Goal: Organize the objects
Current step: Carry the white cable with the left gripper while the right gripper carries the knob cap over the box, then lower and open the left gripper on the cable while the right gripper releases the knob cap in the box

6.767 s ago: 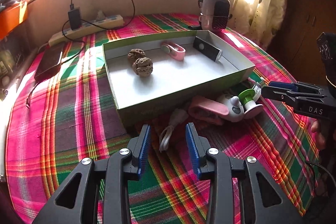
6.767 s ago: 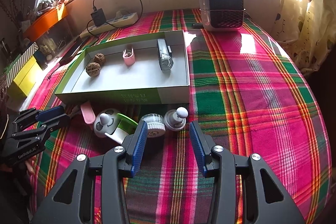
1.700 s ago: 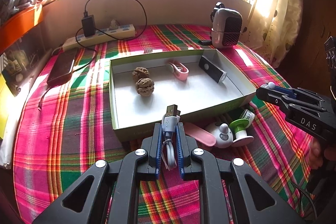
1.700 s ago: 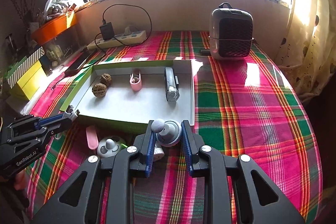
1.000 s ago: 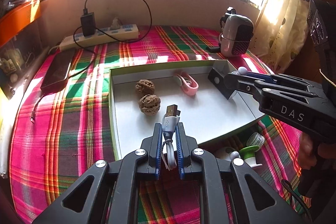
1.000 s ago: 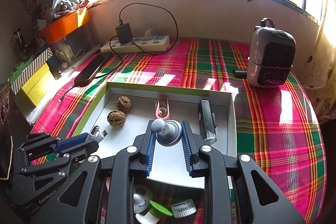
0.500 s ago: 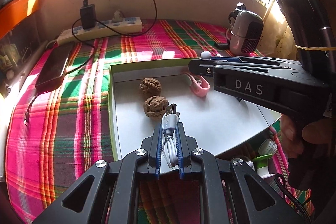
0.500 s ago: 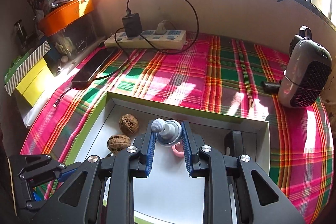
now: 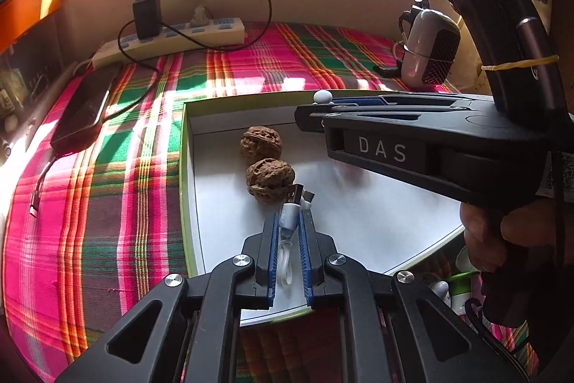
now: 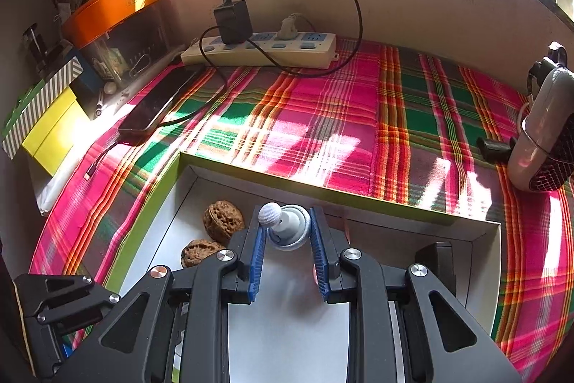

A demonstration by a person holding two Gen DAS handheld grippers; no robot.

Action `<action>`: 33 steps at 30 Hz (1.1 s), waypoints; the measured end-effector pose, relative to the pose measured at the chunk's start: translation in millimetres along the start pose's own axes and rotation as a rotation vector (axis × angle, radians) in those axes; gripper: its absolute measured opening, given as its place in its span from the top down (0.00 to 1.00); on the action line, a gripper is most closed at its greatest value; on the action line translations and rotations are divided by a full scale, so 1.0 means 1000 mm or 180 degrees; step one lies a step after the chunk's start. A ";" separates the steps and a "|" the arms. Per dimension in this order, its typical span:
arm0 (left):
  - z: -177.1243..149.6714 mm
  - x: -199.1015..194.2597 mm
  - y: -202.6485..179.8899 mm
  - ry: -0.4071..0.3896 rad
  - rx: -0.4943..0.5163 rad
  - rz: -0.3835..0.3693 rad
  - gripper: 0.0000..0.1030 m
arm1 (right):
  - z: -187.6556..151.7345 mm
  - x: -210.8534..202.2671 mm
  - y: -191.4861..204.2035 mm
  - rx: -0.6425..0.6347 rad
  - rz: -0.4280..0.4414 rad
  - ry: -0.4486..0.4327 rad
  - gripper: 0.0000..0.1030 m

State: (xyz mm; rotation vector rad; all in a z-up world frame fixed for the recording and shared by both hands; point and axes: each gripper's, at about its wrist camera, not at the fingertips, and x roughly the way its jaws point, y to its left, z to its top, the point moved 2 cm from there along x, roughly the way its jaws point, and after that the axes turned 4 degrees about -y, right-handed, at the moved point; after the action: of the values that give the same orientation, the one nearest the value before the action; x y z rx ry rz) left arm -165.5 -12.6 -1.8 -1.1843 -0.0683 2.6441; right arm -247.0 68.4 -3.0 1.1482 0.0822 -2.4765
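Left gripper (image 9: pixel 288 232) clamps a white USB cable (image 9: pixel 291 216); right gripper (image 10: pixel 288 237) pinches a ball-topped knob (image 10: pixel 287 227) over the tray (image 10: pixel 376 203).

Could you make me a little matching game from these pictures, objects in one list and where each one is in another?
Things:
1. white USB cable
2. two walnuts
3. round knobbed gadget
4. black phone

Places:
A. lying on the plaid cloth, cord plugged in
B. clamped in the right gripper
C. clamped in the left gripper
D. resting on the white floor of the box

Pairs: 1-C, 2-D, 3-B, 4-A
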 end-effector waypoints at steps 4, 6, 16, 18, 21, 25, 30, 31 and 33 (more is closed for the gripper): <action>0.000 0.001 0.002 0.0008 -0.0023 0.0004 0.90 | 0.000 0.004 0.002 -0.0022 0.0016 0.0029 0.75; 0.000 0.001 0.003 0.0004 -0.0026 -0.0002 0.90 | 0.001 0.006 0.004 -0.0041 0.0032 0.0044 0.75; 0.001 0.001 0.005 0.0005 -0.0037 -0.0011 0.90 | 0.002 0.013 0.007 -0.0070 0.0039 0.0123 0.75; 0.001 0.001 0.005 0.0006 -0.0038 -0.0014 0.90 | 0.001 0.016 0.006 -0.0050 0.0041 0.0148 0.75; 0.001 0.000 0.005 0.0002 -0.0052 -0.0031 0.90 | 0.000 0.018 0.004 -0.0025 0.0038 0.0168 0.75; 0.001 0.001 0.006 0.0003 -0.0051 -0.0032 0.90 | 0.000 0.019 0.003 -0.0016 0.0033 0.0179 0.75; 0.001 0.000 0.006 0.0003 -0.0054 -0.0035 0.90 | -0.001 0.021 0.004 -0.0015 0.0028 0.0200 0.75; 0.001 0.000 0.006 0.0003 -0.0052 -0.0035 0.90 | -0.001 0.021 0.004 -0.0015 0.0027 0.0201 0.75; 0.001 0.000 0.006 0.0003 -0.0057 -0.0040 0.89 | -0.001 0.021 0.004 -0.0021 0.0017 0.0203 0.75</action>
State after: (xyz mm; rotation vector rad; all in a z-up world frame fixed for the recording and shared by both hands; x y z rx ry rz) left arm -167.3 -18.7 -2.0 -1.1869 -0.0992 2.6374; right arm -256.8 58.1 -18.4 1.2231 0.1051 -2.4334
